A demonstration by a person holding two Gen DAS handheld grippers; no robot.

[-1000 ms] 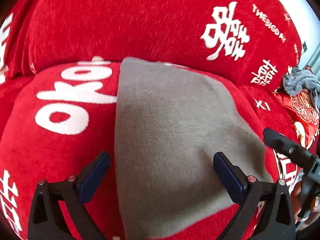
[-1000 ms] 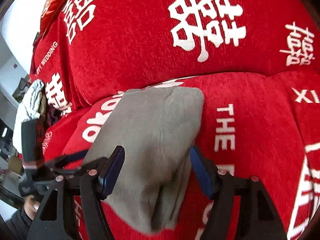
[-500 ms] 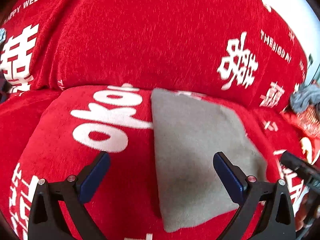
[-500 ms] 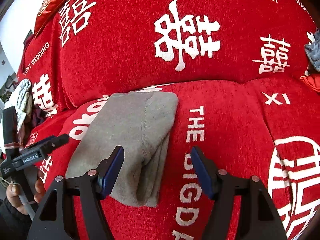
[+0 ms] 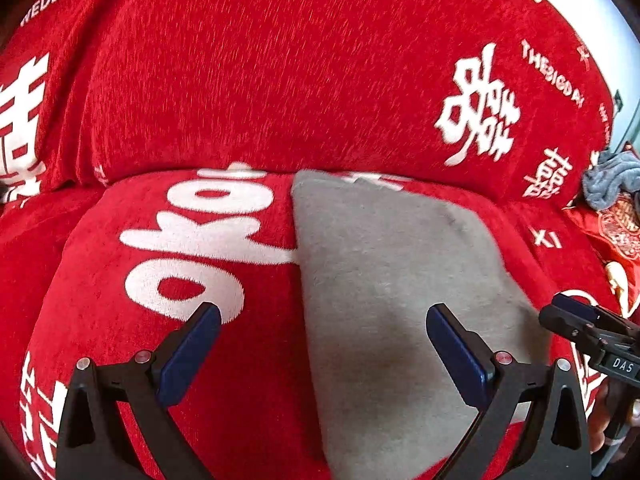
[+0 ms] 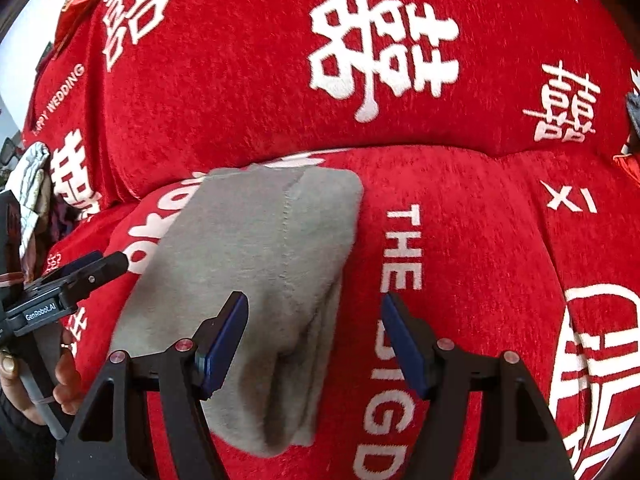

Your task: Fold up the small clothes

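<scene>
A folded grey garment (image 5: pixel 392 292) lies flat on the red sofa seat; it also shows in the right wrist view (image 6: pixel 256 264), with its layered folded edge facing me. My left gripper (image 5: pixel 320 350) is open and empty, hovering over the garment's left edge. My right gripper (image 6: pixel 314 338) is open and empty, hovering over the garment's right folded edge. Each gripper shows in the other's view: the right one (image 5: pixel 588 332) at the right, the left one (image 6: pixel 68 280) at the left.
The red sofa seat cushion (image 5: pixel 168 280) carries white lettering, and the backrest (image 6: pixel 360 60) rises behind it. A grey cloth (image 5: pixel 612 178) lies on a red item at the far right. A pale cloth (image 6: pixel 30 176) sits beyond the sofa's left end.
Both grippers have drawn back from the garment and it now lies free. The left gripper shifted left, then moved back in a little.
</scene>
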